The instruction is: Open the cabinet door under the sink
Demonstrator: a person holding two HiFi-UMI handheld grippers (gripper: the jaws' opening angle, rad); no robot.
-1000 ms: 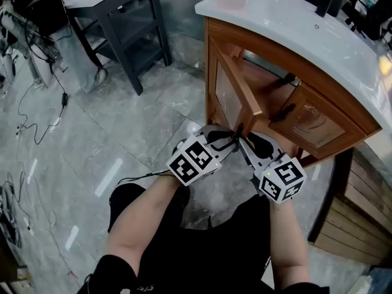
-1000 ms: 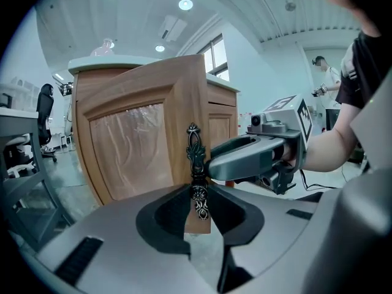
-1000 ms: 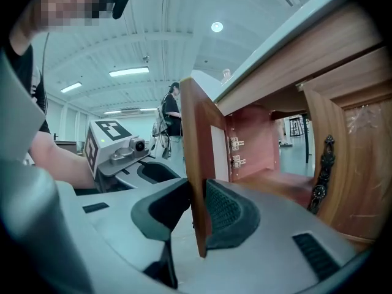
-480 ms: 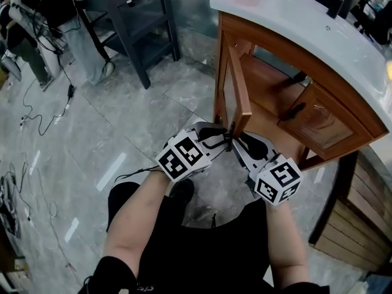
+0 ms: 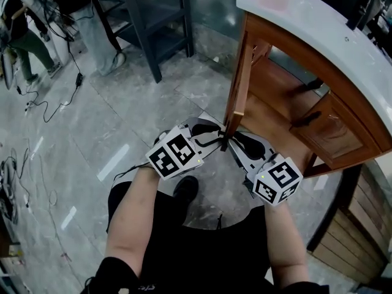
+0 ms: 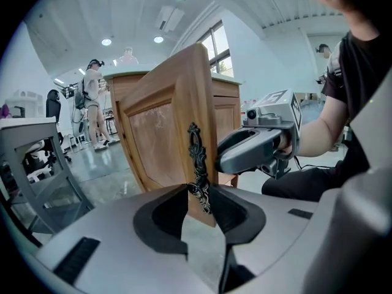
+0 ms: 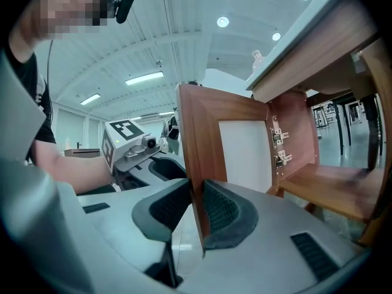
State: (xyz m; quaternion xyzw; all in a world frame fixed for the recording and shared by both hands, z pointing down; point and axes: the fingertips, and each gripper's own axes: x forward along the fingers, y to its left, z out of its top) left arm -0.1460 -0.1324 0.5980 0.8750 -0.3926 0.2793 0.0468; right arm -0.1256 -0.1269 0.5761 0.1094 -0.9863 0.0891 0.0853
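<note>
Cabinet door (image 5: pixel 237 72) under the white countertop (image 5: pixel 318 29) stands swung well out from the wooden sink cabinet (image 5: pixel 352 124). It is hinged at the cabinet's corner near the countertop's end, and its free edge points toward the person. Head view sees the door almost edge-on, with the bare wooden shelf (image 5: pixel 269 106) inside exposed. The neighbouring door (image 5: pixel 334 133) is closed, its dark handle (image 5: pixel 305 119) facing out. Both grippers meet at the lower free corner of the open door, one on each face. Left gripper (image 6: pixel 201 198): jaws released, and they have just been opening. The door edge and its dark ornate handle (image 6: pixel 196 158) sit between them, with a gap on the left pad's side. Right gripper (image 7: pixel 196 210): jaws have just been closing. The door edge is between the ribbed pads (image 7: pixel 220 208), and both appear to press on the wood, though contact on the left pad is hard to confirm at this angle. Two metal hinges (image 7: pixel 279 146) show on the inner frame in the right gripper view. Grey tiled floor (image 5: pixel 141 115) lies below, with a dark table (image 5: pixel 153 11) well apart from the cabinet. A standing person (image 6: pixel 92 106) is in the background.
</note>
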